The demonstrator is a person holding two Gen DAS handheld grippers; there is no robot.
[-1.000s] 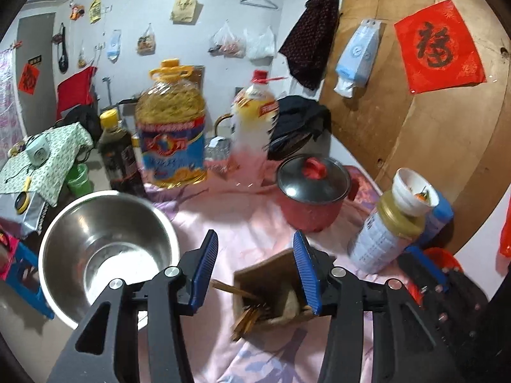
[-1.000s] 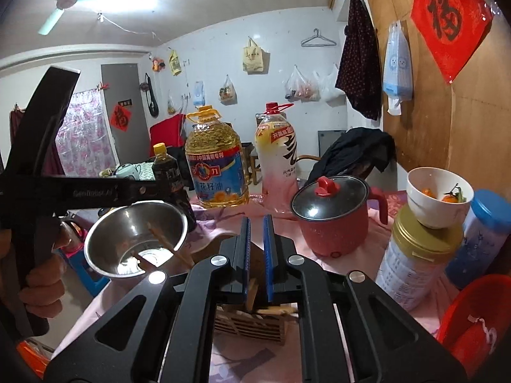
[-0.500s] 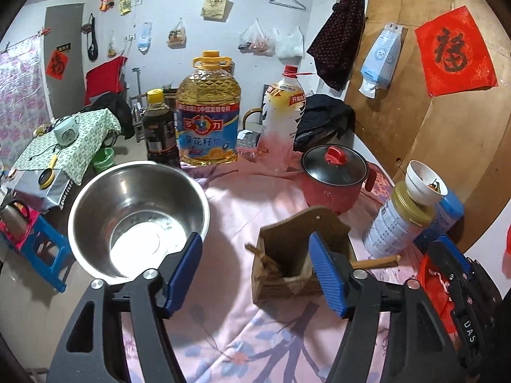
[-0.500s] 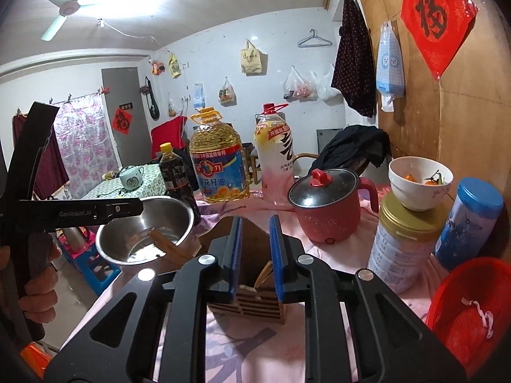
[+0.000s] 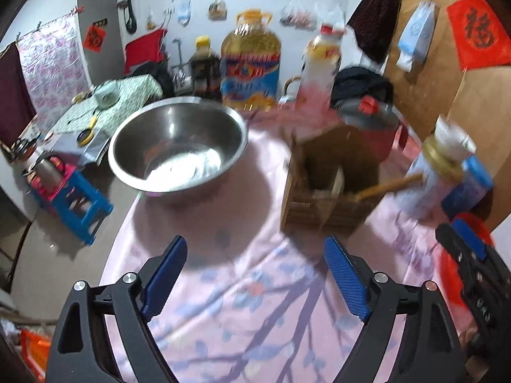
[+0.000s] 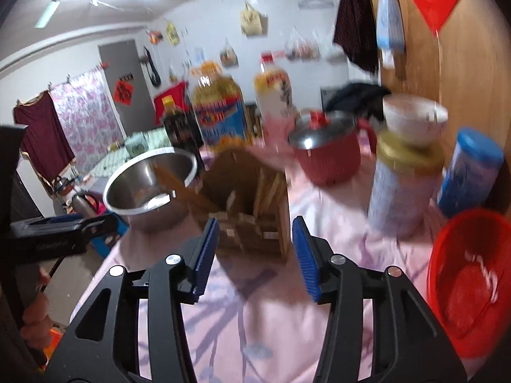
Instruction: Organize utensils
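Both tools hang over the pink cloth [image 5: 255,303], nothing in either. Left gripper [image 5: 255,274]: jaws spread wide, empty. Right gripper [image 6: 254,249]: jaws apart too, empty, and it sits just short of the wooden holder [image 6: 252,210], which lies dead ahead between its fingers. From the left gripper the holder [image 5: 329,191] lies ahead and off to the right, so the right one looks nearer. Utensils [image 6: 268,188] stand tilted inside it, and one stick [image 6: 179,182] leans out leftward toward the steel bowl [image 6: 150,185]. Through the left camera another stick [image 5: 389,186] pokes out rightward, lying nearly level. Blur hides whether the bowl holds anything more. Beyond: red pot [image 6: 329,153], oil jug [image 5: 250,67].
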